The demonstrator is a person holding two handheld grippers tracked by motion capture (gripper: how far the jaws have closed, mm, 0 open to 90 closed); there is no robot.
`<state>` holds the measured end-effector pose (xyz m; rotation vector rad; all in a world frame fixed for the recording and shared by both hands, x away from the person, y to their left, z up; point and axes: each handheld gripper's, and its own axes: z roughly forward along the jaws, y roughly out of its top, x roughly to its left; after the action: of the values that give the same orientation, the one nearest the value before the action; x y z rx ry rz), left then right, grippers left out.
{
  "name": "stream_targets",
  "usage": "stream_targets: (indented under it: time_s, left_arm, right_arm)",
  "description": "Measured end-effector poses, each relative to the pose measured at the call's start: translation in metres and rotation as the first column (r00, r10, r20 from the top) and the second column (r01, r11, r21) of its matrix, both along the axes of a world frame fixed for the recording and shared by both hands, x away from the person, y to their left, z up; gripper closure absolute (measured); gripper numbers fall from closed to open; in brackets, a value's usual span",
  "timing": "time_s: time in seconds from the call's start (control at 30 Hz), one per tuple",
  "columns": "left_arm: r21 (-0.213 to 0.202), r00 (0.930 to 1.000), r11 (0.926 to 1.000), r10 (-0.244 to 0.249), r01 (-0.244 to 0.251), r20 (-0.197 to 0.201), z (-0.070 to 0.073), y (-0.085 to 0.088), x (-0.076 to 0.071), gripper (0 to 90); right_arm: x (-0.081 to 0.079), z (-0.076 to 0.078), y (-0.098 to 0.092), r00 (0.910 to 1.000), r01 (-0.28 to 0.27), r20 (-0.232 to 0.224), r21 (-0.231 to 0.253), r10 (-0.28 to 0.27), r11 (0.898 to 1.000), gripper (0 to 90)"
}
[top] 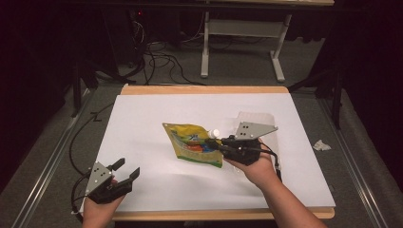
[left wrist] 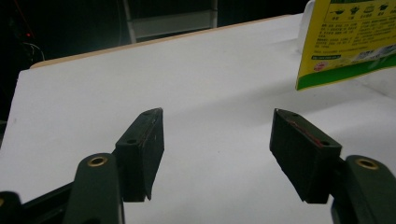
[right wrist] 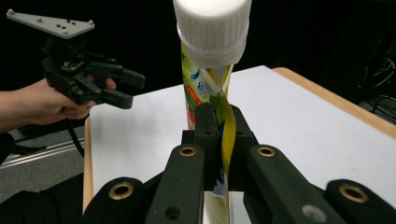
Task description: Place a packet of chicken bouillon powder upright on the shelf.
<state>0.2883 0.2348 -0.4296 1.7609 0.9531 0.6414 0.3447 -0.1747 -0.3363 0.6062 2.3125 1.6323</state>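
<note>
A yellow and green spout pouch (top: 192,142) with a white screw cap (top: 214,133) hangs a little above the middle of the white board. My right gripper (top: 214,145) is shut on the pouch's edge just below the cap. The right gripper view has the flat pouch (right wrist: 196,79) pinched edge-on between the right gripper's (right wrist: 219,126) jaws, with the cap (right wrist: 212,28) on top. My left gripper (top: 127,168) stands open at the board's front left corner, with nothing between its pads. In the left gripper view, the left gripper (left wrist: 217,135) faces bare board, the pouch (left wrist: 345,42) far off at upper right.
The white board (top: 142,118) lies on a wooden table with its edge showing at front and back. A clear plastic item (top: 256,118) lies just behind my right hand. A scrap of paper (top: 321,145) is on the floor at the right, and cables (top: 157,61) lie beyond the table.
</note>
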Motion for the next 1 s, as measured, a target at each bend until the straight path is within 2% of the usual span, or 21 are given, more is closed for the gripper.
stream_targets:
  time_s: [0.3,0.53,0.7,0.77,0.83,1.0]
  left_arm:
    - [-0.026,0.9997,0.9995,0.019,-0.019,0.017,0.003,0.004,-0.002,36.7]
    - [-0.031,0.9997,0.9993,0.023,-0.023,-0.003,0.001,0.006,-0.001,36.0]
    - [-0.034,0.9998,0.9992,0.019,-0.019,-0.007,0.0,0.005,-0.001,35.9]
    - [-0.033,0.9998,0.9993,0.018,-0.018,-0.007,0.0,0.005,-0.001,35.9]
    - [-0.034,0.9998,0.9992,0.018,-0.018,-0.004,0.001,0.005,-0.001,36.0]
    - [-0.037,0.9999,0.9992,0.015,-0.015,-0.005,0.001,0.006,-0.001,36.0]
  right_arm:
    - [0.009,0.013,-0.024,0.9983,0.057,0.011,0.01,-0.058,0.998,88.2]
    - [0.015,0.025,-0.045,0.9933,0.111,0.031,0.015,-0.112,0.994,88.2]
    - [0.02,0.031,-0.067,0.9847,0.169,0.041,0.01,-0.17,0.986,88.4]
    - [0.022,0.032,-0.071,0.9831,0.178,0.043,0.009,-0.178,0.984,88.4]
    - [0.025,0.032,-0.083,0.9773,0.208,0.044,-0.004,-0.207,0.978,88.4]
    - [0.03,0.03,-0.101,0.9687,0.247,0.034,-0.019,-0.246,0.969,88.4]
